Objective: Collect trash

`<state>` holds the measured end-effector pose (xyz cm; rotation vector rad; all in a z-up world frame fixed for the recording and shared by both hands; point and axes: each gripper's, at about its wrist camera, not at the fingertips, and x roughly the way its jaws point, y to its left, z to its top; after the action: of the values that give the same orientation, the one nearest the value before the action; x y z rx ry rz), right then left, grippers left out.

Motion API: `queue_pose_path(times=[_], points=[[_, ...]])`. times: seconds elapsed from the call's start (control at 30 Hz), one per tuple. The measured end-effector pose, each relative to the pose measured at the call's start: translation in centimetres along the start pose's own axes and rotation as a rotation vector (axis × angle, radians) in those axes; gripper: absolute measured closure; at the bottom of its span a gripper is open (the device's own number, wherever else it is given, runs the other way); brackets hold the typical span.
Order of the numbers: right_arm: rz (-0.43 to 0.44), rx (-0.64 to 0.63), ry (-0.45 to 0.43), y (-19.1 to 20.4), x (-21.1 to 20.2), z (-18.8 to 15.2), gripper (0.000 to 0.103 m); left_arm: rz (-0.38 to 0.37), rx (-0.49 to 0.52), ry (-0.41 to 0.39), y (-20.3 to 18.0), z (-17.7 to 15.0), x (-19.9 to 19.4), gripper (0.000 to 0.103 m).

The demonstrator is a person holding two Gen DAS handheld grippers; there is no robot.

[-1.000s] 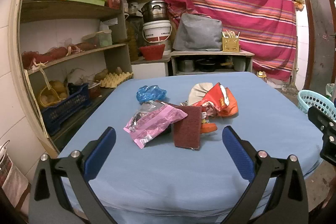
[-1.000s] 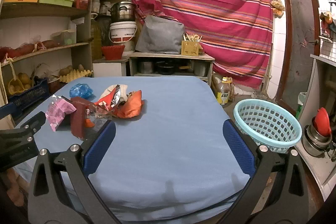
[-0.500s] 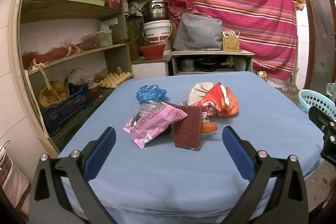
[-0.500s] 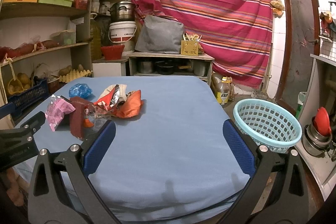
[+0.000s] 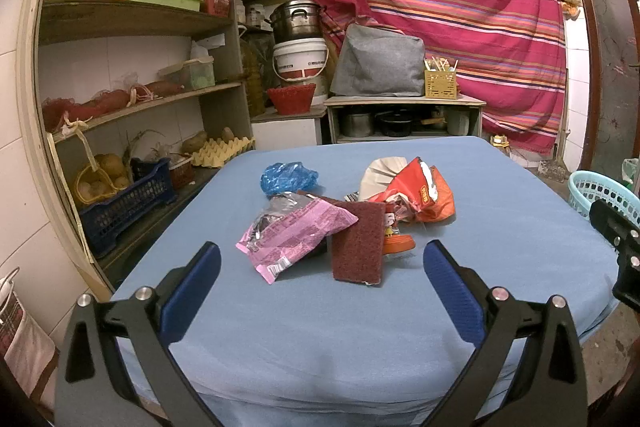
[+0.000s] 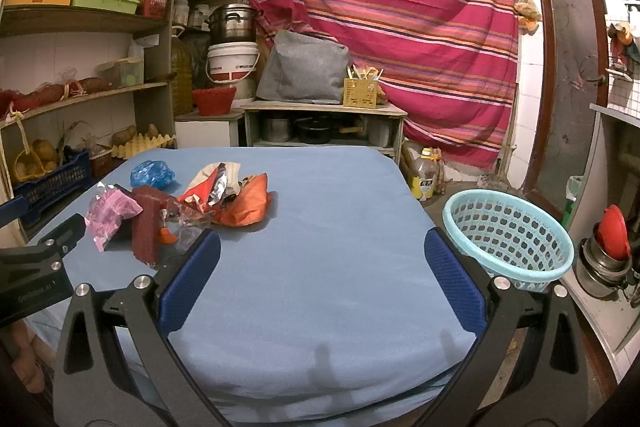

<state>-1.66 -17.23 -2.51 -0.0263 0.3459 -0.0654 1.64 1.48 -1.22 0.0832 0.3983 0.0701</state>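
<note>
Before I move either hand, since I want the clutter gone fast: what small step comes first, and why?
Probably ease the left gripper forward onto the pink wrapper. Both grippers are open and empty; that wrapper lies nearest in the trash pile, just ahead of the left one. The basket waits beside the table.

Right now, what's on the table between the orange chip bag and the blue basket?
Nothing. In the right wrist view, only bare blue table cover stretches from the orange chip bag to the table's edge; the blue basket sits beyond that edge.
</note>
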Motion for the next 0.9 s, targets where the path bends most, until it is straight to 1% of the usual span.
queue_pose_path(times=[0.47,0.67,0.73,0.83,0.9], points=[[-0.002,-0.003,-0.014,-0.3,-0.1,0.4,0.004,0.003,0.001,0.001,-0.1,0.0,0.0,0.004],[-0.010,-0.012,-0.010,-0.4,0.6,0.6,0.004,0.030,0.017,-0.006,0.2,0.2,0.6,0.004],[-0.009,-0.020,-0.021,-0.1,0.7,0.6,0.004,0.047,0.020,0.000,0.5,0.5,1.2,0.004],[-0.006,-0.057,-0.058,0.5,1.1,1.5,0.004,0.020,-0.006,0.025,1.6,1.6,2.1,0.004],[-0.019,-0.079,-0.069,0.8,1.8,2.5,0.004,0.038,-0.013,0.020,2.4,2.3,2.8,0.004]])
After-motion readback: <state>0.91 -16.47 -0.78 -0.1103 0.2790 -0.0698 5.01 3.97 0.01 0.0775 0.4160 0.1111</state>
